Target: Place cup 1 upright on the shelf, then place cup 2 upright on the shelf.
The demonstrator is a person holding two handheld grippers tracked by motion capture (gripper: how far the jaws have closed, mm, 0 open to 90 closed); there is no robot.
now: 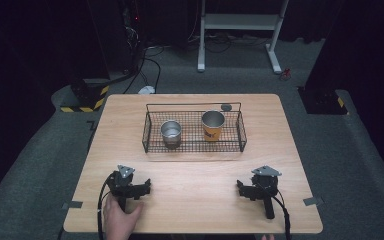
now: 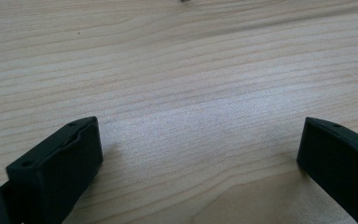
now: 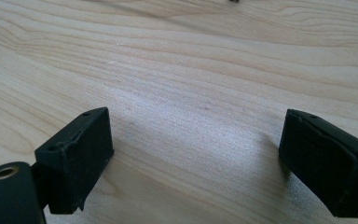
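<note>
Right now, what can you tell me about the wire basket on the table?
The wire basket is a black, rectangular mesh tray with low walls and a thin rail arching over its far side. It sits flat on the wooden table, toward the far half, apart from both grippers. Inside stand two upright cups: a silver metal cup on the left, an orange cup on the right.

left gripper (image 1: 146, 189): jaws wide apart, low over table, hand (image 1: 120, 216) on its grip
right gripper (image 1: 240, 188): jaws wide apart, resting, unheld
</note>
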